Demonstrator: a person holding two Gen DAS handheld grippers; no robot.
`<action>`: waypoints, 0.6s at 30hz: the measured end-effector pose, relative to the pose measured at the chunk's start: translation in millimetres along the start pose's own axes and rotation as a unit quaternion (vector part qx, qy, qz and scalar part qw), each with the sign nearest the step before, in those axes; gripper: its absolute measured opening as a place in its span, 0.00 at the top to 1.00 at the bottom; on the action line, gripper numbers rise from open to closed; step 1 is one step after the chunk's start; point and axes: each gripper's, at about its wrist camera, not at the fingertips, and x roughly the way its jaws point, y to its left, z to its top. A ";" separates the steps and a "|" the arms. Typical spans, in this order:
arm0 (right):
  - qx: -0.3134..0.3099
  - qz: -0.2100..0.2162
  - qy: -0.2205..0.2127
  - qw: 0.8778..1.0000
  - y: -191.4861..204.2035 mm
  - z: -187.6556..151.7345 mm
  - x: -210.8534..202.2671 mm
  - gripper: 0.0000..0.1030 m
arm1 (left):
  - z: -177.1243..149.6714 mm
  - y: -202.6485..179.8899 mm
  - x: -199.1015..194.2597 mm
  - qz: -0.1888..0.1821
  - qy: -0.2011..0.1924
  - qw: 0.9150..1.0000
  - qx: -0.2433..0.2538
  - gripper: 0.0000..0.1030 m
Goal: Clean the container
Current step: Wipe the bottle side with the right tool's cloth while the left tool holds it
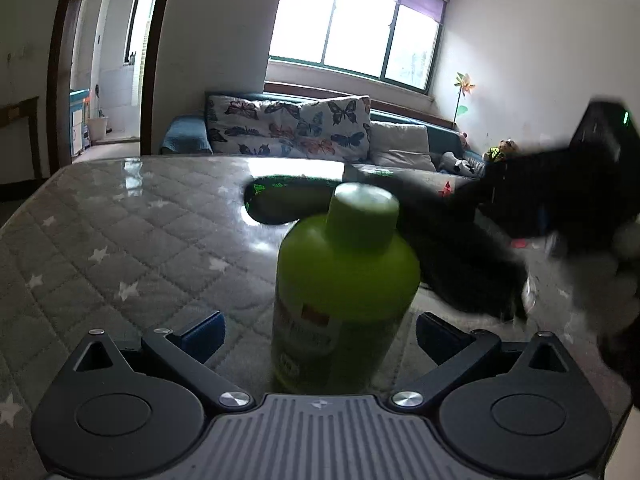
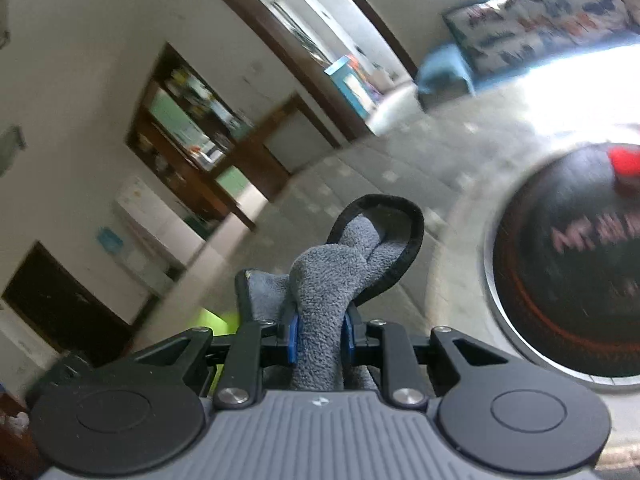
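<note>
A round dark container (image 2: pixel 568 272) with a silver rim and reddish lettering lies on the table at the right of the right wrist view, blurred. My right gripper (image 2: pixel 320 336) is shut on a grey fleecy cloth (image 2: pixel 320 280) with black edging, to the left of the container and apart from it. An upright green bottle (image 1: pixel 344 280) with a green cap stands between the spread blue-padded fingers (image 1: pixel 204 336) of my open left gripper (image 1: pixel 320 336). A dark rounded shape (image 1: pixel 272 204) behind the bottle is partly hidden. The right gripper's body (image 1: pixel 560 192) shows as a black blur.
The table (image 1: pixel 120 240) has a grey quilted cover with white stars under a glossy top. Beyond it stands a sofa with butterfly cushions (image 1: pixel 292 128) under a bright window. A doorway (image 1: pixel 108 72) opens at the left, and shelves (image 2: pixel 188 128) line the wall.
</note>
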 end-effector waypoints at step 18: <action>0.032 -0.023 0.064 0.997 -23.8 -10.8 58.5 0.80 | -2.0 9.2 -1.2 0.009 0.004 1.000 -0.023 0.00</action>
